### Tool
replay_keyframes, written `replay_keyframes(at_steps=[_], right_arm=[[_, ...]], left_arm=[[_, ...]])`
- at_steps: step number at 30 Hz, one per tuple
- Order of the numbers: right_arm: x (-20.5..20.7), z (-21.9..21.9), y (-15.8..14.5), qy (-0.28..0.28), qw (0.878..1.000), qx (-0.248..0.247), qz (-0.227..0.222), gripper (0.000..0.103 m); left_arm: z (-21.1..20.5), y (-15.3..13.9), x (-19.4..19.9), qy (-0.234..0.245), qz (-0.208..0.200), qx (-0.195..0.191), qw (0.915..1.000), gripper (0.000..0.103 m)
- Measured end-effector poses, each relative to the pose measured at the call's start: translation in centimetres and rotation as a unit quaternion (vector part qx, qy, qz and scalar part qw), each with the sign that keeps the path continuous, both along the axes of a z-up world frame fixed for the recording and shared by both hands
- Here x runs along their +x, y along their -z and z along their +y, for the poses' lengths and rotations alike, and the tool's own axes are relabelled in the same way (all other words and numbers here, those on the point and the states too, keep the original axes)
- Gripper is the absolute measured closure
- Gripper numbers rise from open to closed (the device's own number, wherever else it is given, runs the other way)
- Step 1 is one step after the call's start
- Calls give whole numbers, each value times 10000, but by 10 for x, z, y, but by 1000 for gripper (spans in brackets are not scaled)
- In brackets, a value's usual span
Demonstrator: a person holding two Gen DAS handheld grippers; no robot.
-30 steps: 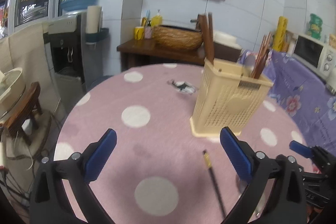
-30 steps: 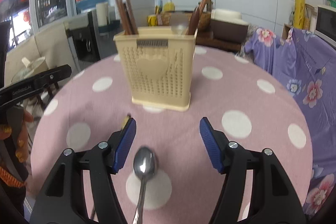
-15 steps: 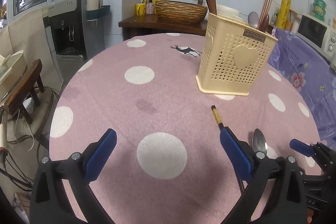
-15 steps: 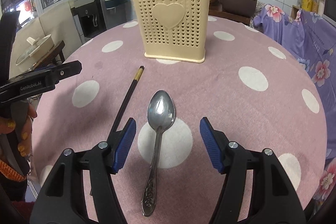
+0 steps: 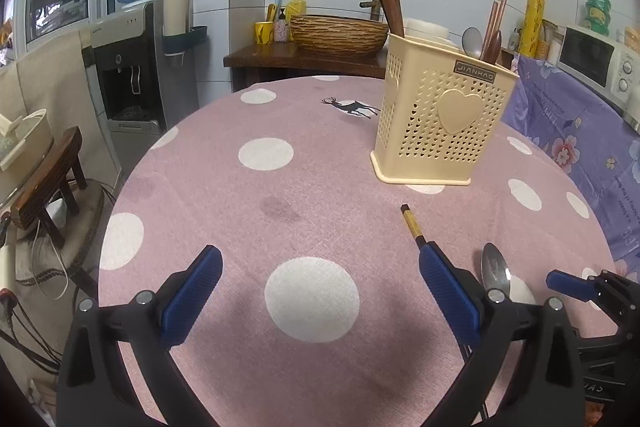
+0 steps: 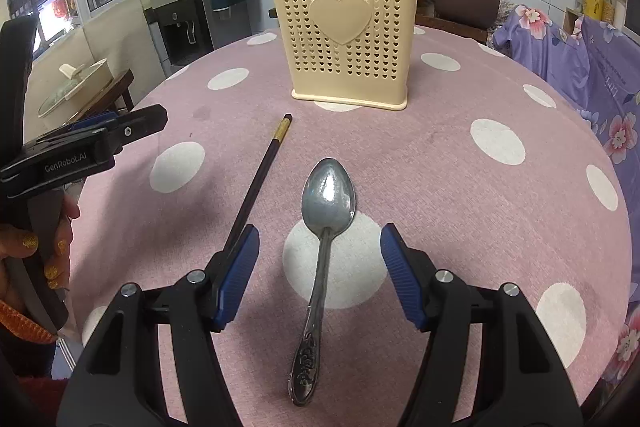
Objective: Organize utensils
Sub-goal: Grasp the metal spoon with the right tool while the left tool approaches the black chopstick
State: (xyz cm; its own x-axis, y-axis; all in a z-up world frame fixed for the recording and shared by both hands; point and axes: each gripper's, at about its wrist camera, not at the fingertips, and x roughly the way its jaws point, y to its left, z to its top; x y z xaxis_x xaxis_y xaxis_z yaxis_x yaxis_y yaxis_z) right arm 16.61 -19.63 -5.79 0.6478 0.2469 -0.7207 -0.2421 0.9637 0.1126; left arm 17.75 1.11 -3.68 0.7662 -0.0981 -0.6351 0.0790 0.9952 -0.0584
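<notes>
Spoon (image 6: 325, 247) flat, bowl toward holder (image 6: 347, 35) — handle between wide right gripper (image 6: 320, 273) pads, untouched

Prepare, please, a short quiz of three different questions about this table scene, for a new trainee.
1. True or false: the metal spoon lies flat on the tablecloth, with its bowl toward the cream utensil holder.
2. Which thing lies between the open jaws of the right gripper? A) the dark chopstick B) the spoon C) nothing
3. Fill in: the left gripper is open and holds ____.

Key: 1 true. 2 B; the pads do not touch it, and the chopstick lies just outside its left finger. 3 nothing.
</notes>
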Motion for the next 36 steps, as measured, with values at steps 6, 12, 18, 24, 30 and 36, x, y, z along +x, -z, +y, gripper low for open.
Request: replay_keyframes(at_steps=[6,12,18,24,30,36], right_arm=[[1,3,1,-57,10000,10,34,40],[7,10,5,-138,9998,-54,106,40],[28,15,12,-25,9991,-127,398,40],[48,19,21,107,9981,-135,589,49],[57,24,22,177,9982,-301,494,60],[58,22,21,175,9985,-252,458,65]], left_arm=[[3,1,1,14,89,66,9999,5],[4,2,1,31,151,21,9999,5],[2,1,1,80,164,-8,9998,5],[1,2,2,86,165,-14,9998,5],[1,3,4,73,212,-48,9997,5],[-4,5,5,107,267,-58,9996,5]])
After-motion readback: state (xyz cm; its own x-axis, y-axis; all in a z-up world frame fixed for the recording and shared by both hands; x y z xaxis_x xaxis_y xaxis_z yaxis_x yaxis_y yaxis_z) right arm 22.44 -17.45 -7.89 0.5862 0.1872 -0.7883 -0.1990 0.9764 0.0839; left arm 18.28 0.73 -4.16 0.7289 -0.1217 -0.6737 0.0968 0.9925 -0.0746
